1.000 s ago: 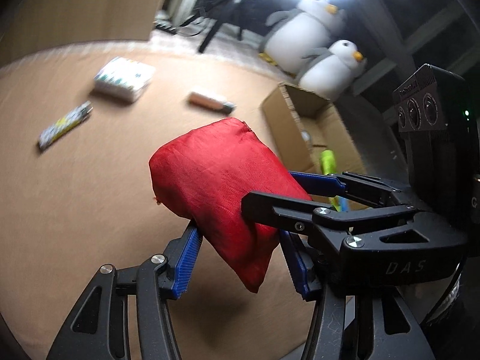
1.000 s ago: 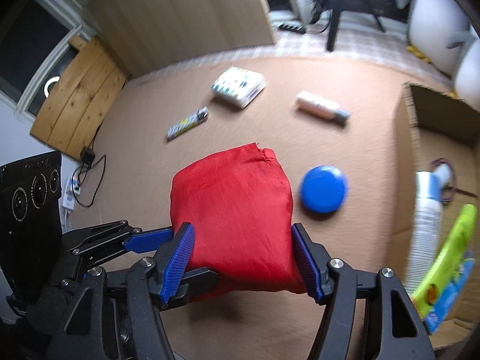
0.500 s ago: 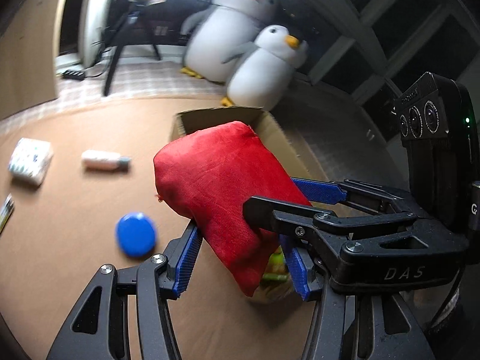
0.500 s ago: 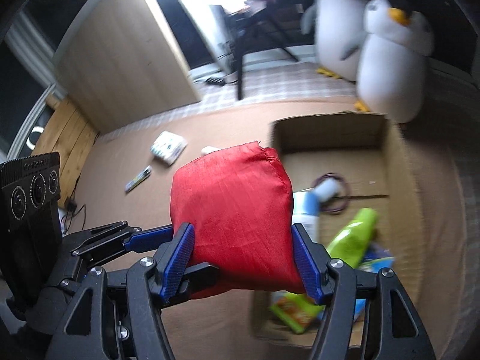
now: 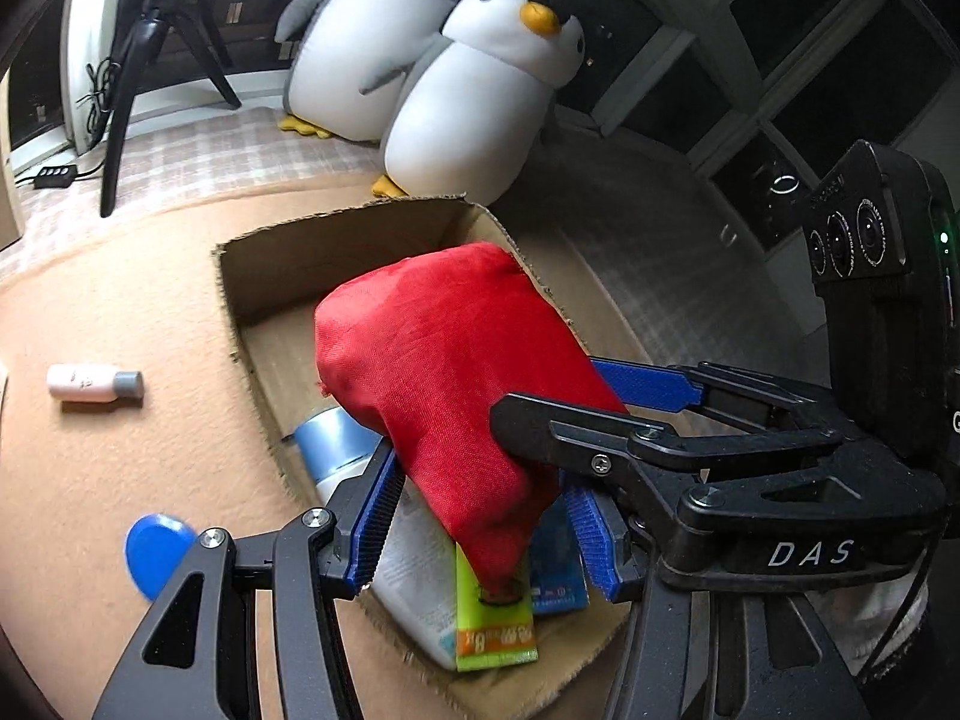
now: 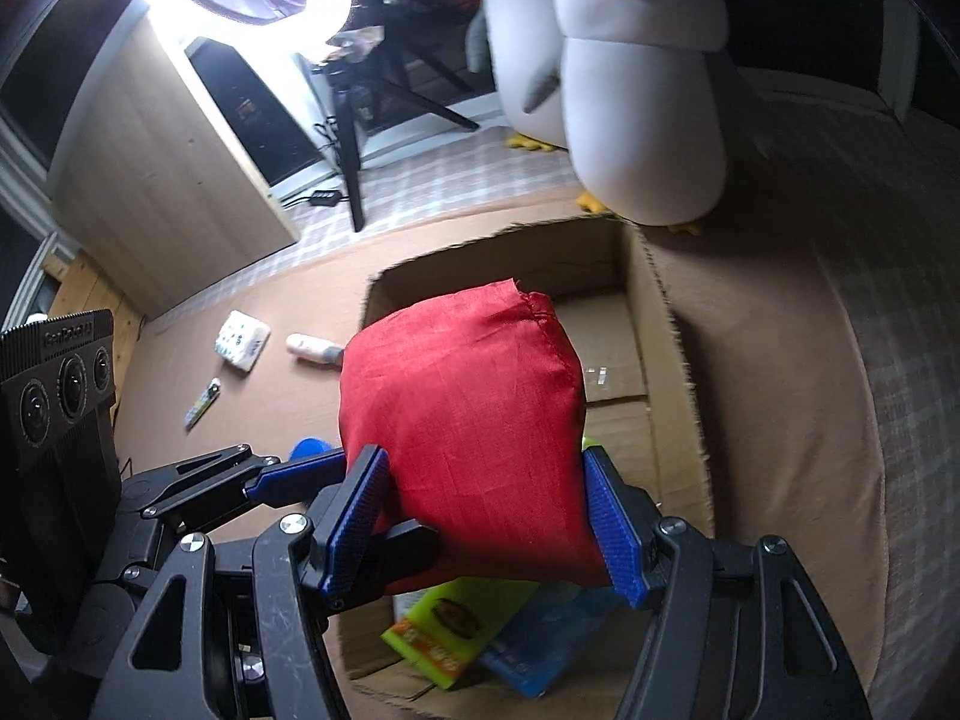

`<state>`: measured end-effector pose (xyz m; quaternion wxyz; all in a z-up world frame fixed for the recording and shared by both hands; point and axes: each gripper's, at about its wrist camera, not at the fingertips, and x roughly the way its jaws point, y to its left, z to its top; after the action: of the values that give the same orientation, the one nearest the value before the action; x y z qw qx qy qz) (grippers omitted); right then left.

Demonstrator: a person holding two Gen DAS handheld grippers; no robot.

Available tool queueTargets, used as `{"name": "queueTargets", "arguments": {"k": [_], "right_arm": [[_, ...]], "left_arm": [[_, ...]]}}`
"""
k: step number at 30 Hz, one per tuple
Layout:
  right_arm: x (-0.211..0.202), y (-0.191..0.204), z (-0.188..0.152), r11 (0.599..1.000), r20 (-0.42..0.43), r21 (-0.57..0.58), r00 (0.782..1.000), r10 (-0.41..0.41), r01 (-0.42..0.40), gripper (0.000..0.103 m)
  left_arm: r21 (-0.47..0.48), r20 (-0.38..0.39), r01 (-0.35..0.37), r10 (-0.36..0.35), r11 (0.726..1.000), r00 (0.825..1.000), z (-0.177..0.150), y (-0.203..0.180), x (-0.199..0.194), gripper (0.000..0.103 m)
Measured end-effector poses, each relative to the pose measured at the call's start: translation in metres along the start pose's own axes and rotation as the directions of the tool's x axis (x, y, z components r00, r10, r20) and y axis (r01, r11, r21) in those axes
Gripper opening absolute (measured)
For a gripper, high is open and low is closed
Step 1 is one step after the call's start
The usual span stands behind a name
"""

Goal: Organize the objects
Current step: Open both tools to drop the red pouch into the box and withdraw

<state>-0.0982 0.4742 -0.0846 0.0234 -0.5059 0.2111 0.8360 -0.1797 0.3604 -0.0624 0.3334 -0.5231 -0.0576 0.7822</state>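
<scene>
Change: the red fabric pouch [image 5: 444, 372], a second ago carried over open mat beside the blue disc [image 5: 157, 546], has been swung across and is now hung above the cardboard box [image 5: 336, 240].
Meaning: transport judged nearly done; lowering and release not yet done.
Left gripper [image 5: 483, 516]: jaws part-open, closed on the pouch's lower end.
Right gripper [image 6: 489, 516]: jaws part-open, pads pressed on both flanks of the pouch.
Pose: both grippers pitched steeply downward over the box's near end, crossed at the pouch.
Left outside: small bottle [image 5: 93, 383], tissue pack [image 6: 241, 341].
</scene>
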Motion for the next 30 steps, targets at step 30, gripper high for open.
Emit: {"name": "queueTargets", "arguments": {"k": [30], "right_arm": [[-0.025,0.072,-0.040,0.998,0.120,-0.052,0.993,-0.016,0.022,0.063]], "left_arm": [[-0.078,0.052,-0.122,0.126,0.989,0.991,-0.091,0.086,-0.129,0.064]]}}
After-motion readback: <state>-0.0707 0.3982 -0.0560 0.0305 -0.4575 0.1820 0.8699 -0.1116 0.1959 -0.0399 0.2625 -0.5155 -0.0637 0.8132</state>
